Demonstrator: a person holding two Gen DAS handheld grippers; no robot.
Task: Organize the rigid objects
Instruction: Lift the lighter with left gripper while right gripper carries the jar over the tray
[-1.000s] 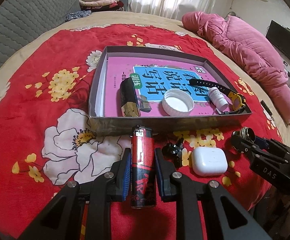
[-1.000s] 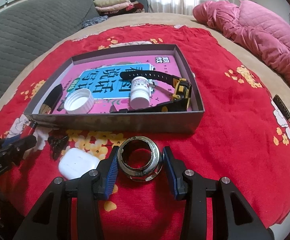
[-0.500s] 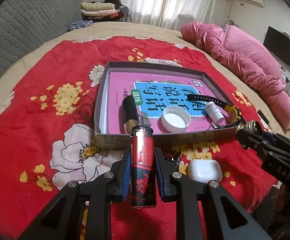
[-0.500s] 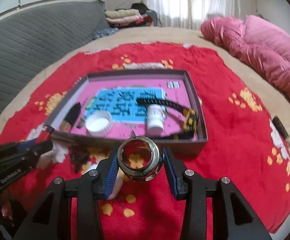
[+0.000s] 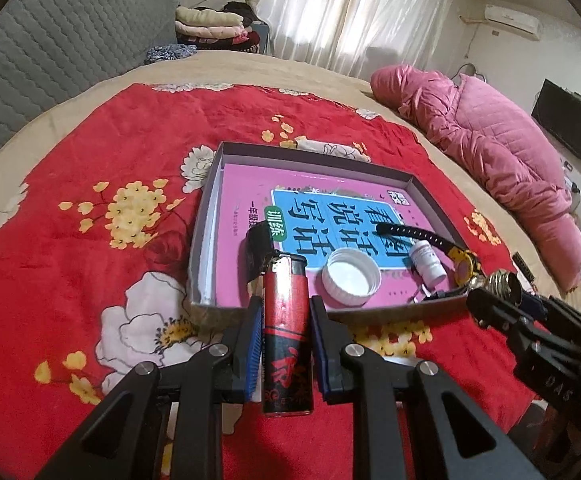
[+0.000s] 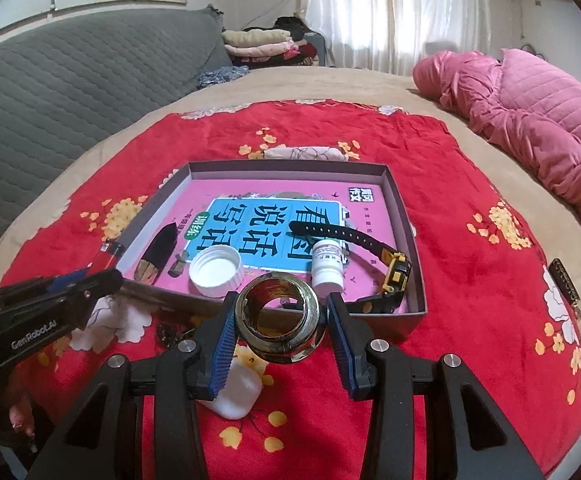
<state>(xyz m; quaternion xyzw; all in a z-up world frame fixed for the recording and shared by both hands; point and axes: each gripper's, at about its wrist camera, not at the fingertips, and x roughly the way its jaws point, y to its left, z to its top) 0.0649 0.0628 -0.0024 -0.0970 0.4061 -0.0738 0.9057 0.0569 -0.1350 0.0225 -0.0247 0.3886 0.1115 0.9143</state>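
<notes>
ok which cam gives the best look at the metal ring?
Right wrist: the metal ring sits centred between the right gripper pads, bore facing the lens. Left wrist shows it only small and edge-on at that gripper's tip, far right.

"GenRobot.AI" is printed on the left gripper (image 6: 86, 280); "DAS" is seen on the right gripper (image 5: 490, 292); "看图说话写话" is printed on the pink book (image 6: 266, 224).
</notes>
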